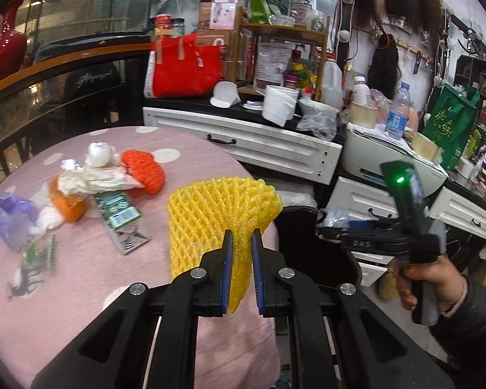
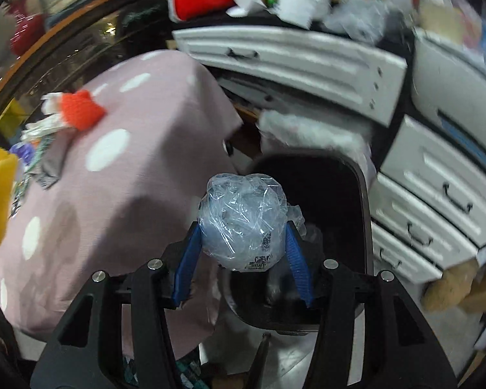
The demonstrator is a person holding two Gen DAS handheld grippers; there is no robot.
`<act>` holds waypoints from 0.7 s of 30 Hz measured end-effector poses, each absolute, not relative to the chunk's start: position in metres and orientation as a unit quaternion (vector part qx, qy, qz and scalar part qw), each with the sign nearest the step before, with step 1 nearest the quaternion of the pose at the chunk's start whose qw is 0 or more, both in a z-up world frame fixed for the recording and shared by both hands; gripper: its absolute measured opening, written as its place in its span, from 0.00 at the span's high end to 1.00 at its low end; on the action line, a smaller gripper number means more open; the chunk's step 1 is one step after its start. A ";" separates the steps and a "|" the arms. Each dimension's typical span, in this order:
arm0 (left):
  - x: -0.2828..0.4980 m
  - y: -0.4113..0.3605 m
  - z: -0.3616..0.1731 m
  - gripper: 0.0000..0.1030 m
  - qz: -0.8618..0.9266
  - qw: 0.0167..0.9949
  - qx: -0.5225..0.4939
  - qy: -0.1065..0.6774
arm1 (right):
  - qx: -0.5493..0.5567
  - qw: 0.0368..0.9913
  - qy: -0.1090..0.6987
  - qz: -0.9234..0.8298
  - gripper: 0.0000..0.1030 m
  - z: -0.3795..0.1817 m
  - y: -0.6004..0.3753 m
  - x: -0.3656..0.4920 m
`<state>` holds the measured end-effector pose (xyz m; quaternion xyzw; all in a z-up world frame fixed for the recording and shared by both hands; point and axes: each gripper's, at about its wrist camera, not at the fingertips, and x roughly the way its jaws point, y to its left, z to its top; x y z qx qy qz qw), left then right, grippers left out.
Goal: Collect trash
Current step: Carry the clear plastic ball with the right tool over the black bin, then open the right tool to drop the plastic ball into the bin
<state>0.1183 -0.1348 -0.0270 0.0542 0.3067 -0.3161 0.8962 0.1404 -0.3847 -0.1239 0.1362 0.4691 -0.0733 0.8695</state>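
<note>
My left gripper (image 1: 242, 238) is shut on a yellow foam fruit net (image 1: 217, 214) and holds it above the right edge of the pink dotted table (image 1: 81, 275). My right gripper (image 2: 243, 227) is shut on a crumpled clear plastic ball (image 2: 243, 223), held above the black trash bin (image 2: 333, 191) beside the table. The bin also shows in the left wrist view (image 1: 307, 246), right of the table. On the table lies a trash pile: an orange foam net (image 1: 144, 170), white tissue (image 1: 94, 175), a green wrapper (image 1: 121, 223) and a purple bag (image 1: 11, 218).
White drawer cabinets (image 1: 259, 139) stand behind the table and bin, topped with a red bag (image 1: 184, 64), a paper roll (image 1: 280, 103) and bottles. A printer (image 1: 388, 155) and green bag (image 1: 450, 126) sit at the right. The right hand tool (image 1: 414, 236) is right of the bin.
</note>
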 end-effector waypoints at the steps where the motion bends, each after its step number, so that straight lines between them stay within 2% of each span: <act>1: 0.120 -0.140 -0.028 0.89 -0.320 0.894 0.054 0.309 | 0.146 0.863 0.477 -0.077 0.50 -0.132 -0.390 0.143; 9: 0.125 -0.166 -0.037 0.89 -0.333 0.885 0.065 0.320 | 0.166 0.823 0.532 -0.111 0.50 -0.201 -0.421 0.163; 18: 0.124 -0.192 -0.043 0.89 -0.354 0.873 0.075 0.326 | 0.170 0.794 0.569 -0.129 0.49 -0.246 -0.431 0.174; 20: 0.124 -0.198 -0.044 0.89 -0.359 0.871 0.078 0.327 | 0.171 0.793 0.570 -0.129 0.44 -0.252 -0.433 0.174; 21: 0.124 -0.200 -0.045 0.89 -0.361 0.870 0.079 0.328 | 0.167 0.792 0.571 -0.135 0.38 -0.255 -0.433 0.173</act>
